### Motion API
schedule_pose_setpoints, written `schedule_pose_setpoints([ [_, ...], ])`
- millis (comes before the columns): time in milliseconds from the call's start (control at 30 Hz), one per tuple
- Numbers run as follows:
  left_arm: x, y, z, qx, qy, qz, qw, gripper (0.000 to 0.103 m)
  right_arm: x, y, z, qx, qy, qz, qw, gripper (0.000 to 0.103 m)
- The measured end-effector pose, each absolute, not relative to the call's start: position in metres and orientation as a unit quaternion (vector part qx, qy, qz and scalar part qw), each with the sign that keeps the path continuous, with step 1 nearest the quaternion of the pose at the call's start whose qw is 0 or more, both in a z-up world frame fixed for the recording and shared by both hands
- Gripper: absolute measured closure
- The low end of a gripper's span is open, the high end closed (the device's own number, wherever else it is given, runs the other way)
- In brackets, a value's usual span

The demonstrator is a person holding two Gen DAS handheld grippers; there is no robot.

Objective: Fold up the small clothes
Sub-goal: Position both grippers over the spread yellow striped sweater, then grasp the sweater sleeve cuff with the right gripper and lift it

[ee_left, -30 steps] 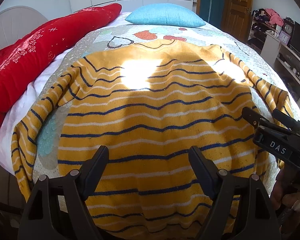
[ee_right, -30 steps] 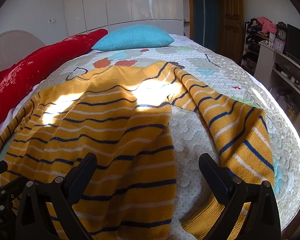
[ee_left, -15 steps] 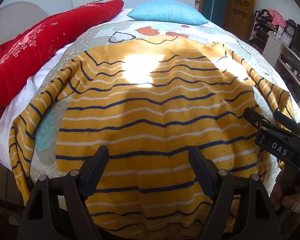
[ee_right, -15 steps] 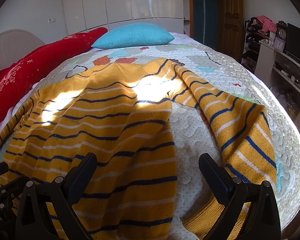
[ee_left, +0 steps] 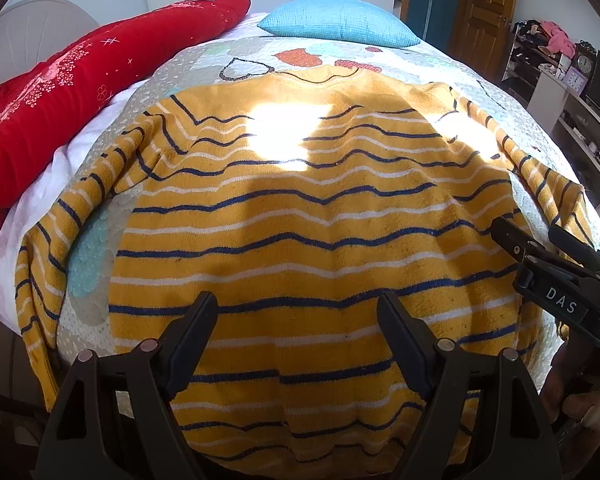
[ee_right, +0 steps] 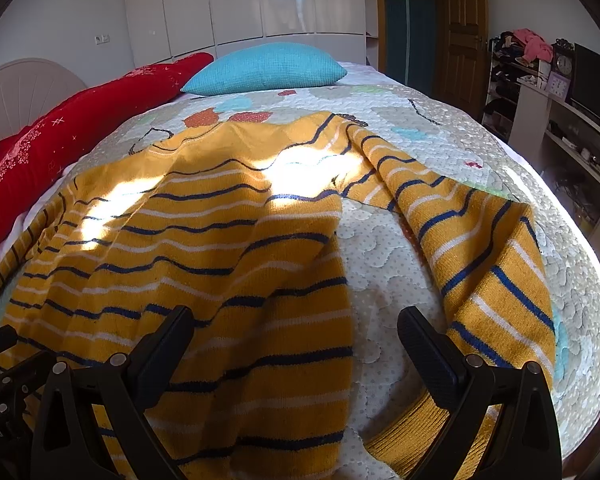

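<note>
On the bed: sweater lies spread flat on the quilt, hem toward the foot, both sleeves out to the sides.
Left tongs: spread, pinching nothing, poised over the hem near the middle.
Right tongs: spread, pinching nothing, over the sweater's right edge and the bare gap beside the right sleeve.
Step in hand, as judged: first fold not yet begun; no part is turned over.
Advice, sleeve: take the right sleeve near its cuff, lay it across the body, stripes in line.
Advice, grip: pinch one layer of knit only; the quilt beneath may catch.
Advice, ripples: smooth the waves in the body before folding.
Risk: left sleeve hangs over the bed's edge and may drag.
Containers: shelves by the wall hold clutter and a clock; details too small to tell.
Other items: blue pillow, red bolster, both clear of the sweater.
</note>
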State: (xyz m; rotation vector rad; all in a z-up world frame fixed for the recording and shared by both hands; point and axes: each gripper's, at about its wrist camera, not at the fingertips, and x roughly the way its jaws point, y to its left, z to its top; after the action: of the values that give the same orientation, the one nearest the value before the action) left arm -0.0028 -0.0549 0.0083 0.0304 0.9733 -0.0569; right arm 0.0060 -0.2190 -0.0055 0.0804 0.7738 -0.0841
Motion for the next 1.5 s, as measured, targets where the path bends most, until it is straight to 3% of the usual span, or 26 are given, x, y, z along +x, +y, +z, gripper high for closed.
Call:
schedule_pose_setpoints([
  [433, -0.004, -0.054, 0.006, 0.011, 0.469, -0.027, 0.883, 0.022, 0.002, -0.226, -0.003, 0.037, 0.378, -0.039, 0.924, 0.000],
  [700, -0.003, -0.045, 0.006, -0.010, 0.472, -0.022, 0.881, 0.022, -0.034, -0.299, 0.024, 0.062, 0.358, -0.093, 0.927, 0.000],
  [1000, -0.004, -0.057, 0.003, -0.006, 0.482, -0.035, 0.876, 0.022, -0.059, -0.332, -0.002, 0.037, 0.385, -0.147, 0.911, 0.000],
  [1100, -0.004, -0.058, 0.003, -0.005, 0.484, -0.035, 0.874, 0.022, -0.055, -0.338, -0.008, 0.075, 0.390, -0.132, 0.908, 0.000],
  [1133, -0.004, -0.058, 0.002, -0.006, 0.486, -0.035, 0.873, 0.022, -0.050, -0.338, -0.014, 0.089, 0.399, -0.119, 0.905, 0.004],
  [1167, -0.004, -0.058, 0.002, -0.006, 0.487, -0.035, 0.873, 0.022, -0.047, -0.338, -0.019, 0.101, 0.412, -0.099, 0.900, 0.027],
  [1233, -0.004, -0.059, 0.002, -0.004, 0.487, -0.036, 0.873, 0.022, -0.044, -0.338, -0.017, 0.117, 0.419, -0.068, 0.898, 0.048],
  [1267, -0.004, -0.059, 0.002, -0.004, 0.486, -0.035, 0.873, 0.022, -0.044, -0.342, -0.011, 0.129, 0.415, -0.049, 0.899, 0.076],
  [1300, -0.004, -0.059, 0.002, -0.005, 0.487, -0.035, 0.873, 0.022, -0.043, -0.351, -0.004, 0.152, 0.411, -0.030, 0.898, 0.087],
  [1500, -0.004, -0.058, 0.002, -0.010, 0.488, -0.040, 0.872, 0.022, -0.049, -0.436, 0.037, 0.168, 0.345, -0.188, 0.904, 0.088],
])
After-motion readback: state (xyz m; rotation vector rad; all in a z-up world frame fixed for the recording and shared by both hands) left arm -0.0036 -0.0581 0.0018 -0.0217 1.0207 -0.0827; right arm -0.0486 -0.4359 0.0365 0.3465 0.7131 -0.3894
